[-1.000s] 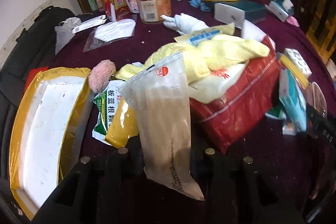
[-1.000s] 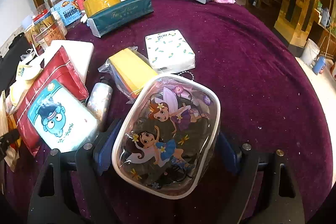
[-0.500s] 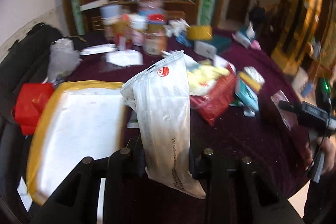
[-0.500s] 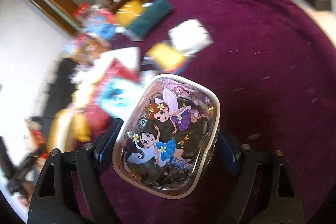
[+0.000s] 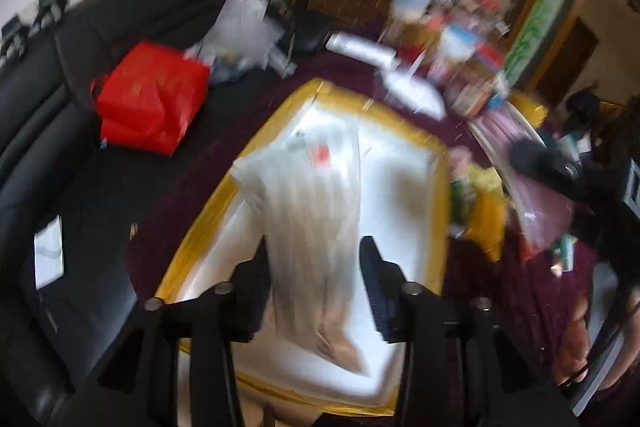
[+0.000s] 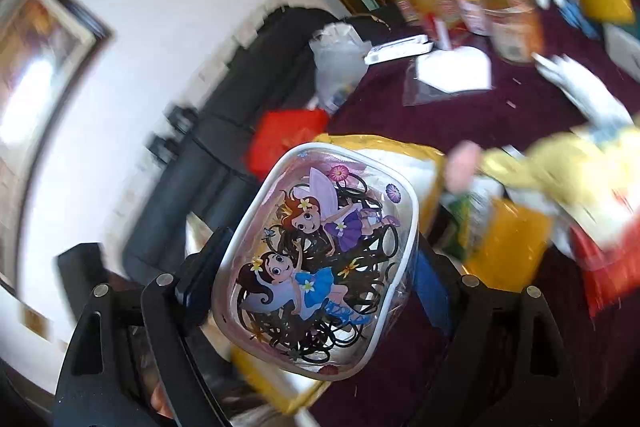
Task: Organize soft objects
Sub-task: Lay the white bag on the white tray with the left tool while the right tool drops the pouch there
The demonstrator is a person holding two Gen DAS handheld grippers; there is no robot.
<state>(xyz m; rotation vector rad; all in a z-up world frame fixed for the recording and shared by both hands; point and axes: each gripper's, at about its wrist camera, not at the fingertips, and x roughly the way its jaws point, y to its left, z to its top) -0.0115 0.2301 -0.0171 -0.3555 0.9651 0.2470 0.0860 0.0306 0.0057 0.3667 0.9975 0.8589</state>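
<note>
Two tools: my left tool (image 5: 316, 287) is opening around a clear bag (image 5: 316, 227) above the yellow-rimmed tray (image 5: 404, 131); my right tool (image 6: 316, 279) grips a cartoon pouch (image 6: 316, 267) above the surface (image 6: 460, 123).

Plastic bag (image 5: 316, 211) hangs over the tray (image 5: 404, 163) — red box (image 5: 150, 99) left, beyond it.

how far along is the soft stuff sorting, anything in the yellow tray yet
Nothing shows as settled in the yellow-rimmed tray. In hand: the left gripper, jaws opening, has the clear packet between them over the tray; the right gripper holds the fairy pouch. Left: the yellow cloth, red bag and other table clutter.
</note>
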